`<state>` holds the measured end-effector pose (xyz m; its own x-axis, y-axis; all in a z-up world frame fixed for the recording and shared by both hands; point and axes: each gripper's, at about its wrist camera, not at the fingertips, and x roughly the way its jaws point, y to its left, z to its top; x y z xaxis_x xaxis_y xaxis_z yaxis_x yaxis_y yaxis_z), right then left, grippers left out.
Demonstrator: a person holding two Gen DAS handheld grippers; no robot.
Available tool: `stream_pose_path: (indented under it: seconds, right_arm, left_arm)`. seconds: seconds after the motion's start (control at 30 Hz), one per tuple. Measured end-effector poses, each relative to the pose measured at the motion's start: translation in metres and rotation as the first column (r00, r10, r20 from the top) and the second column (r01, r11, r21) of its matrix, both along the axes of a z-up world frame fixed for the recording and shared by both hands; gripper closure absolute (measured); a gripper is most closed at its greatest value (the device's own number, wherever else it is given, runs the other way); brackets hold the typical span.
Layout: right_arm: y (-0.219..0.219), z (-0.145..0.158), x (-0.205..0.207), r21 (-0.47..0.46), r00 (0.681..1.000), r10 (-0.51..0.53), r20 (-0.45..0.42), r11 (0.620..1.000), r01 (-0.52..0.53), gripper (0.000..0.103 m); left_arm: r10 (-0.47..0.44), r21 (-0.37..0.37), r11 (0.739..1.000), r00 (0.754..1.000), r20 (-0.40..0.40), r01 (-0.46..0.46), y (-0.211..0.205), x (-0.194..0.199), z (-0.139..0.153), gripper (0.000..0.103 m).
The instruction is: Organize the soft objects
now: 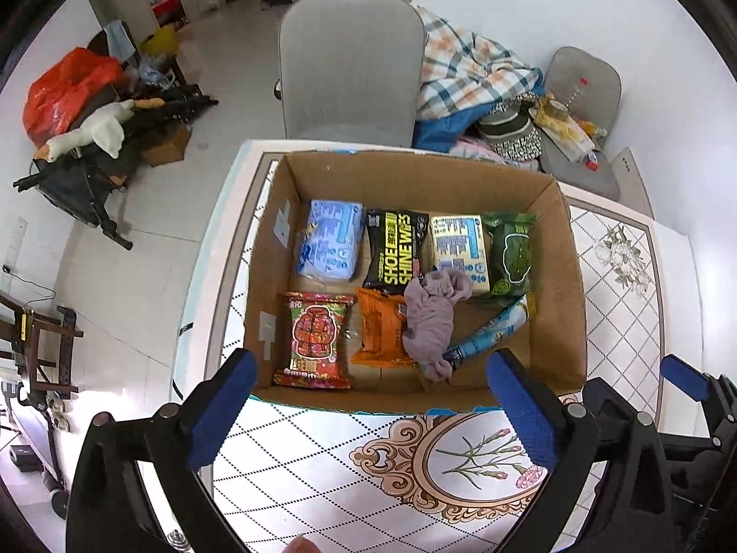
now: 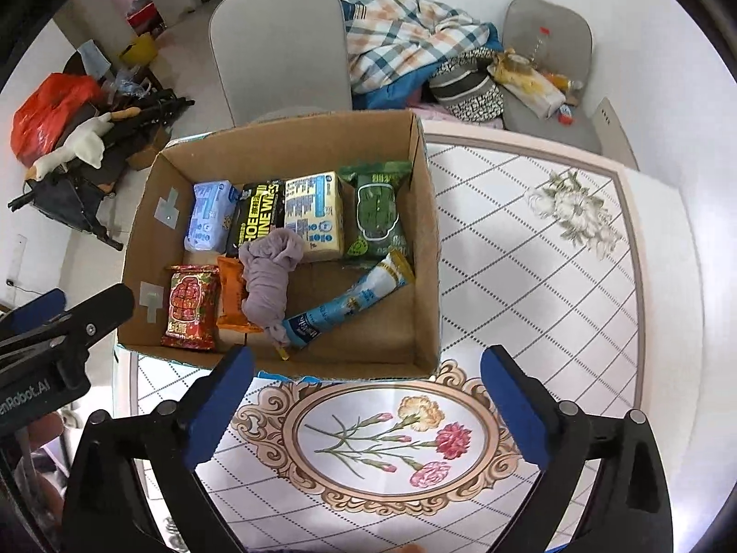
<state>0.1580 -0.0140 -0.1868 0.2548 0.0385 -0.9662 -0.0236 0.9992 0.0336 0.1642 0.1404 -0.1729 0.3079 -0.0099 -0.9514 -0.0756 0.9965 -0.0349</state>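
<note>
A cardboard box (image 1: 557,276) (image 2: 426,249) stands on the patterned table. Inside lie a blue pack (image 1: 329,242), a black shoe-wipes pack (image 1: 396,251), a yellow pack (image 1: 460,249), a green pack (image 1: 509,253), a red pack (image 1: 315,341), an orange pack (image 1: 380,329), a blue tube (image 2: 345,302) and a crumpled mauve cloth (image 1: 430,318) (image 2: 269,276) on top of the orange pack. My left gripper (image 1: 373,403) is open and empty at the box's near edge. My right gripper (image 2: 366,396) is open and empty, just short of the box.
The table (image 2: 529,276) has a floral cloth. A grey chair (image 1: 350,69) stands behind the box. A plaid blanket (image 1: 465,73) and a second chair with clutter (image 2: 543,73) are at the back right. A pile with a red bag (image 1: 69,87) lies on the floor at left.
</note>
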Motion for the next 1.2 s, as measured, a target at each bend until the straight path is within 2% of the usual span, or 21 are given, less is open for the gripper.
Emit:
stream_pose_path:
  seconds: [0.2,0.37,0.63,0.83,1.0,1.2]
  right_arm:
    - [-0.004,0.010,-0.001,-0.006,1.000,-0.001,0.022,1.000,0.001,0.000]
    - [-0.010,0.032,-0.013,0.008,0.999,0.000,0.049,1.000,0.000,0.000]
    - [-0.026,0.121,-0.064,0.032,0.983,0.007,0.185,0.999,-0.014,0.000]
    - [-0.036,0.184,-0.097,0.046,0.959,0.002,0.284,0.999,-0.015,0.000]
    - [-0.040,0.213,-0.117,0.051,0.948,-0.001,0.319,0.999,-0.016,0.000]
    - [-0.049,0.232,-0.133,0.050,0.942,-0.017,0.336,0.999,0.001,0.000]
  left_arm:
    - [0.004,0.018,1.000,1.000,0.030,-0.005,-0.002,-0.006,0.014,0.001]
    - [-0.005,0.022,1.000,0.997,0.080,0.003,-0.008,-0.022,0.048,0.001]
    - [-0.018,0.033,0.999,0.979,0.203,0.011,-0.019,-0.065,0.122,0.001]
    - [-0.047,0.039,0.998,0.968,0.245,0.038,-0.028,-0.092,0.160,0.001]
    - [-0.048,0.030,0.999,0.965,0.259,0.042,-0.028,-0.109,0.181,0.001]
    - [-0.023,0.019,1.000,0.962,0.272,0.019,-0.026,-0.124,0.194,0.001]
